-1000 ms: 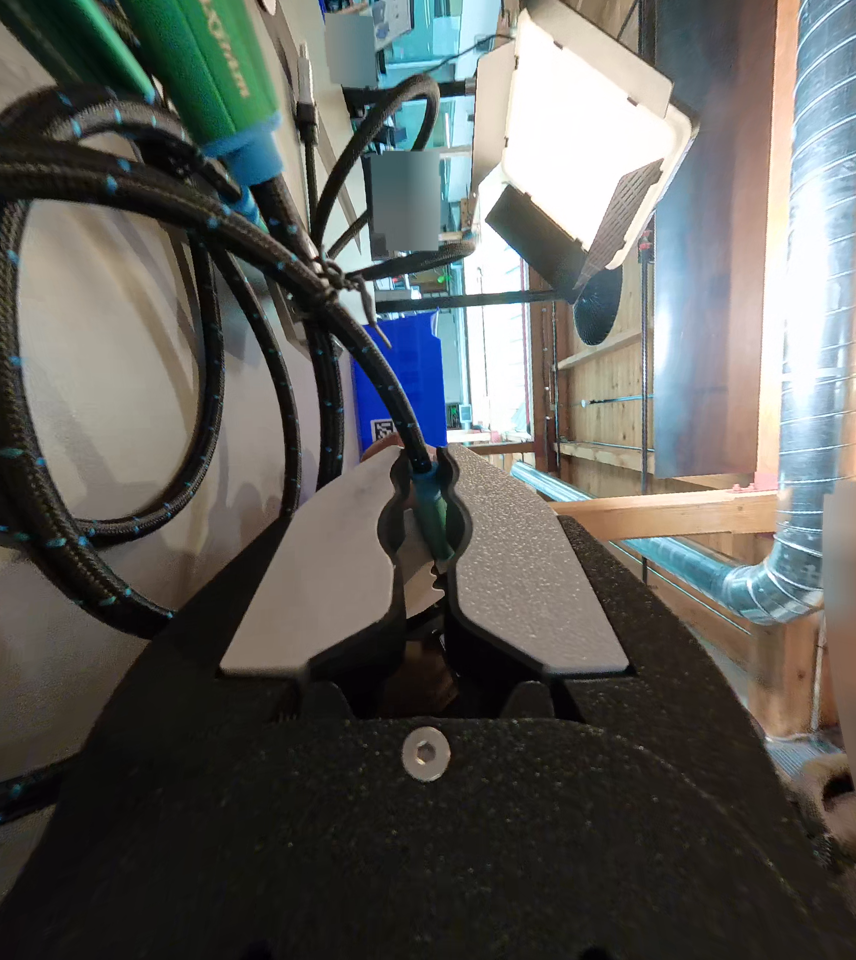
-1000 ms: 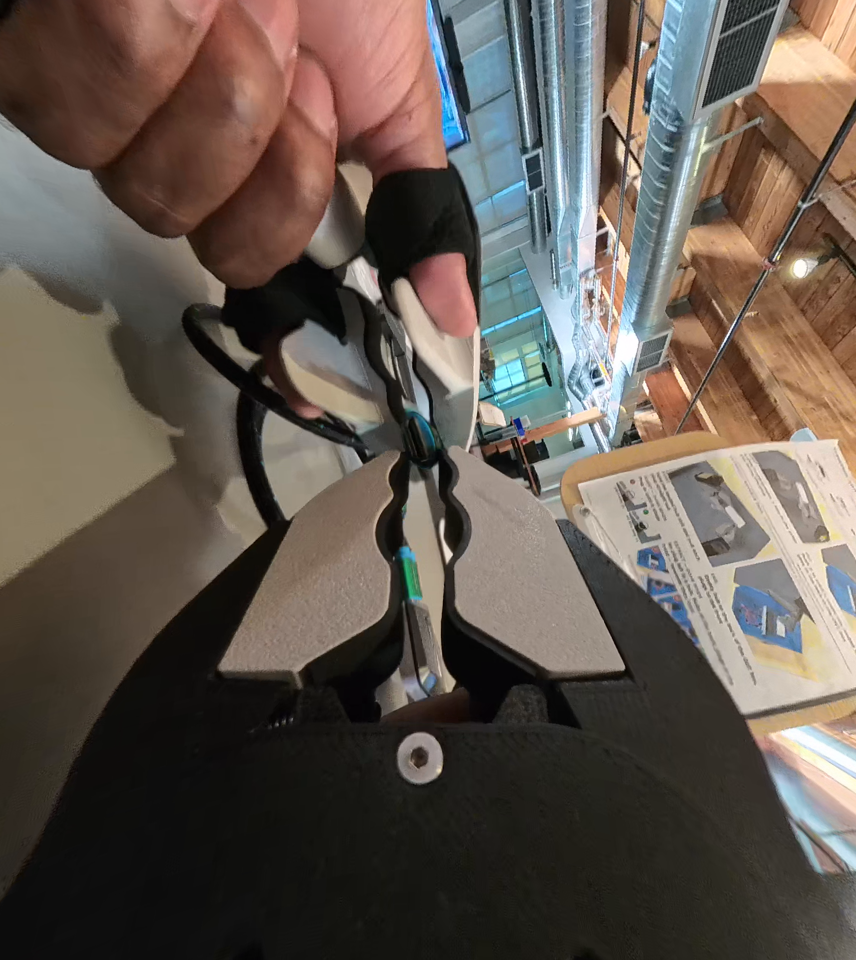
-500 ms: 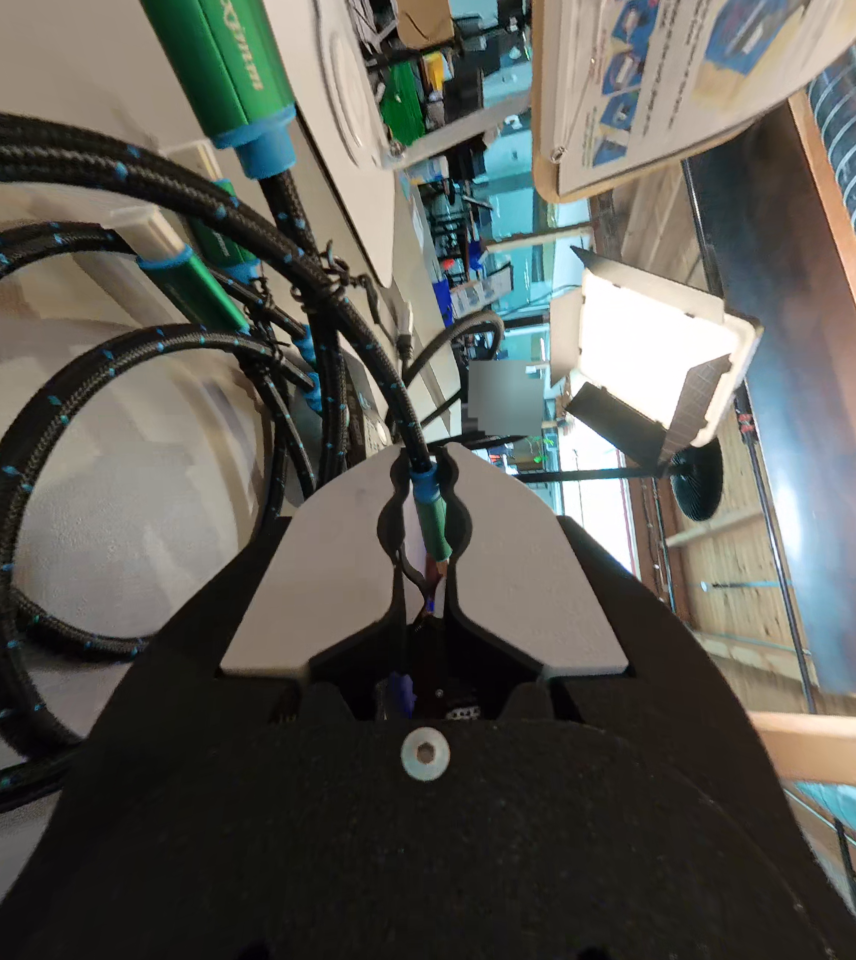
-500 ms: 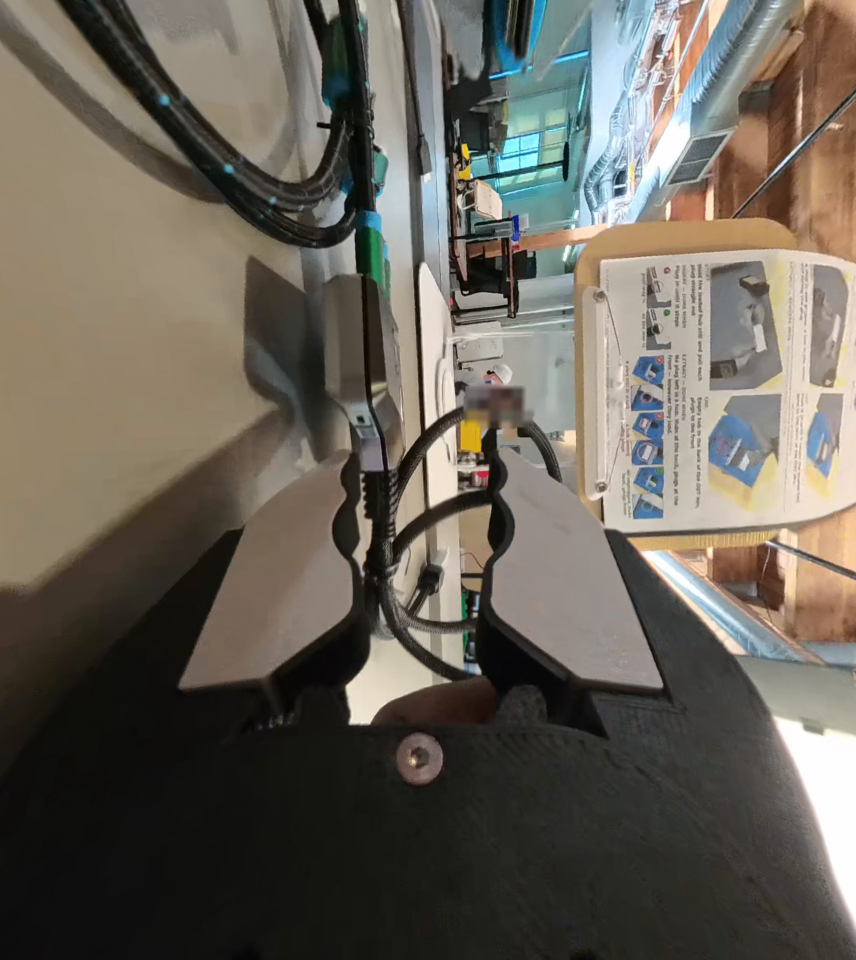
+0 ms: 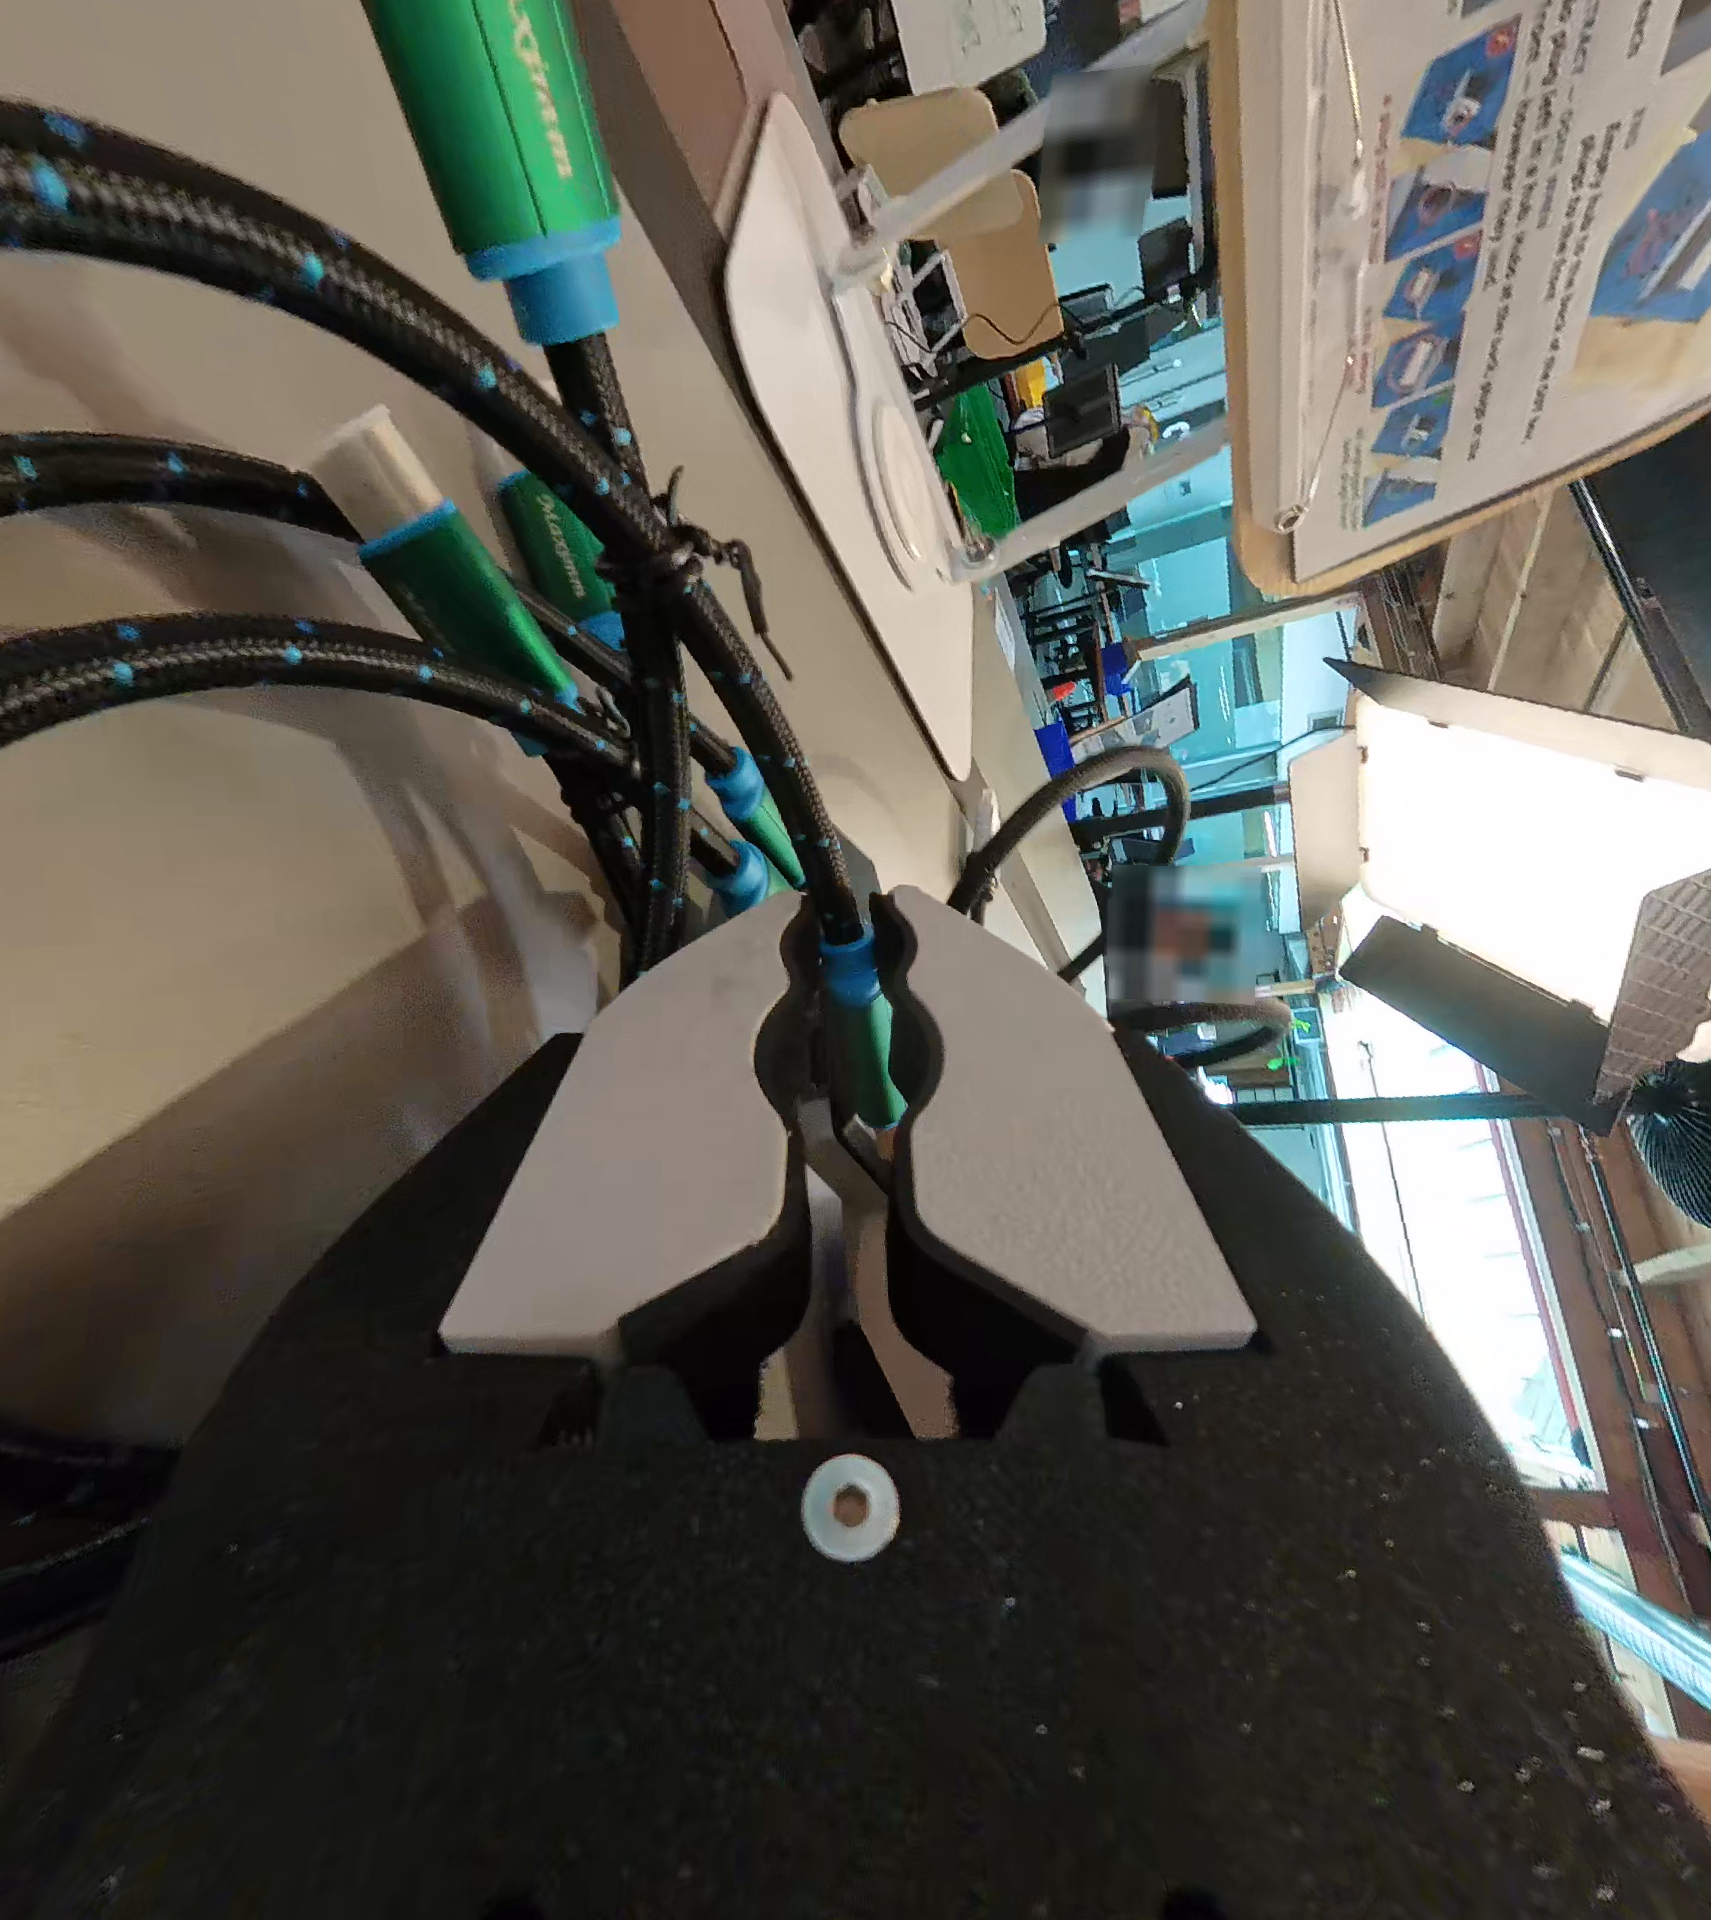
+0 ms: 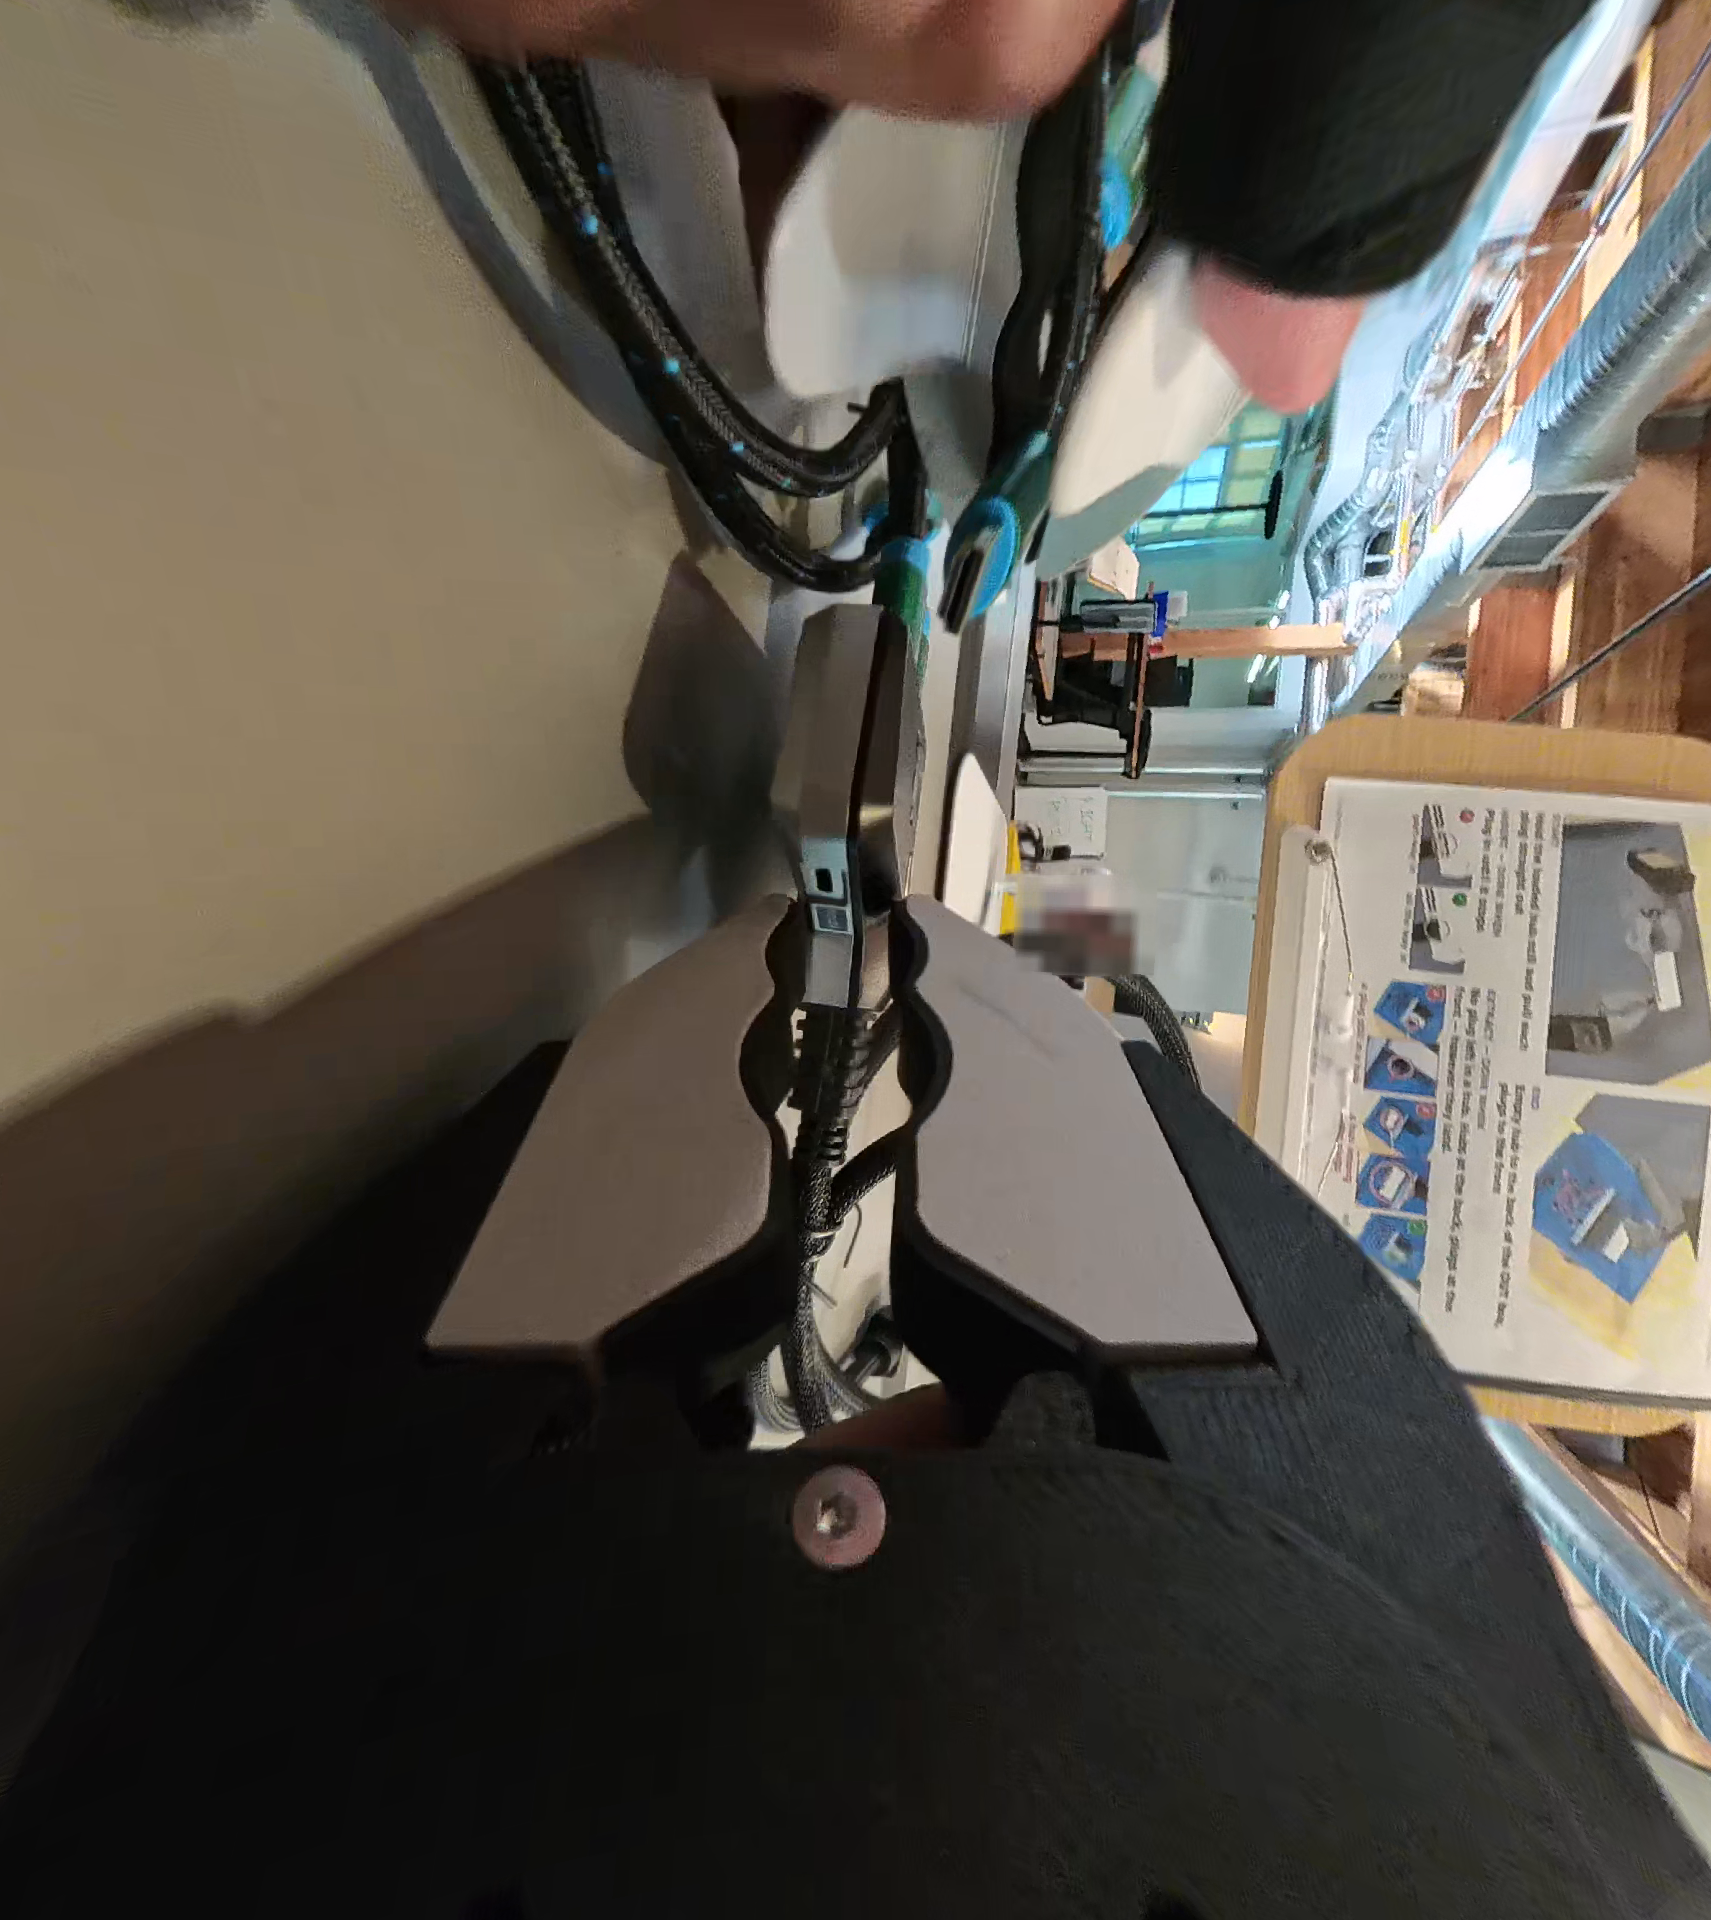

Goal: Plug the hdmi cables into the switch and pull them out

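Claws: left [image 5: 846, 914] pinches green plug [image 5: 863, 1049]; right [image 6: 840, 914] grips one grey hub [image 6: 835, 769].

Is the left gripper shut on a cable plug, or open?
Shut on it. The left gripper clamps a green plug with a blue collar between its fingers; the braided cable runs out ahead.

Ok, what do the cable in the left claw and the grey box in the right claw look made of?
Cable: black braided fabric sleeve with blue flecks, woven texture visible; its green plug looks like satin metal or plastic, with a blue rubbery collar. Grey box: seemingly brushed metal, given its matte sheen and sharp edges.
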